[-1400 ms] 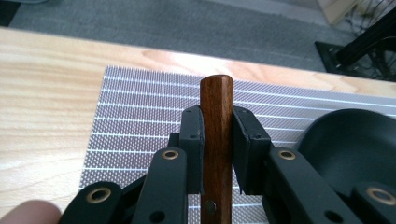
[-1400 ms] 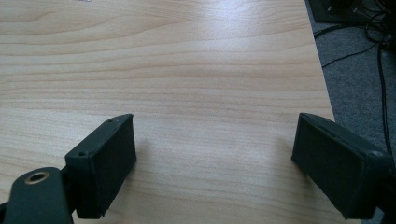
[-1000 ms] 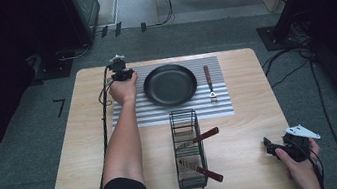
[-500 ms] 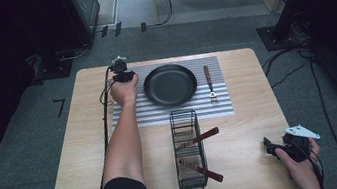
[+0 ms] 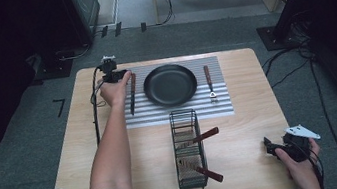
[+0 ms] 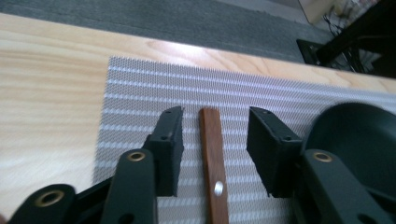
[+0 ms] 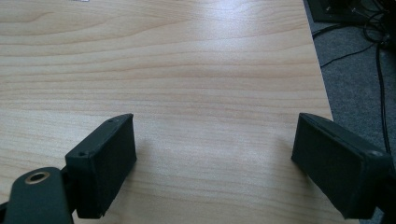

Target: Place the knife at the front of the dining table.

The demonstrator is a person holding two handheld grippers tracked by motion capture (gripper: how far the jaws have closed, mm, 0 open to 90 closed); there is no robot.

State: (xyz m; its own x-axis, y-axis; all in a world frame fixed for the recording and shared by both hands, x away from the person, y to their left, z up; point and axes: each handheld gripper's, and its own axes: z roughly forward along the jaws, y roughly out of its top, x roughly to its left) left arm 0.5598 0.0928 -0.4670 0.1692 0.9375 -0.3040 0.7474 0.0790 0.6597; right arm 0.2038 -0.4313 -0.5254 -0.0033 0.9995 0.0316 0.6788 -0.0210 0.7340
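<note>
Pale wood forms the surface [image 5: 65, 160] in the high view, with a grey striped mat [image 5: 179, 110] laid across its far half. On the mat sits a black pan [image 5: 170, 84]; a wooden-handled knife [image 5: 132, 94] lies just left of the pan, and a wooden-handled fork [image 5: 210, 82] lies just right of it. Nearer the person stands a dark wire basket [image 5: 188, 149], holding two more wooden-handled utensils whose handles stick out over its right side. The left gripper [image 5: 114, 76] is reached out to the far end of the knife, held in the left hand [image 5: 112, 91]. The right gripper [image 5: 270, 146] rests low at the near right corner of the surface, well apart from everything, in the right hand [image 5: 300, 163].

From the left gripper view, the left gripper [image 6: 215, 135] has its jaws apart on either side of the knife's brown handle [image 6: 213, 161], with a clear gap on both sides. The handle lies on the mat [image 6: 140, 93], and the pan's dark rim [image 6: 359, 140] shows at the right.

From the right gripper view, the right gripper [image 7: 215, 158] is spread wide over bare wood [image 7: 187, 56], with nothing between its jaws.
</note>
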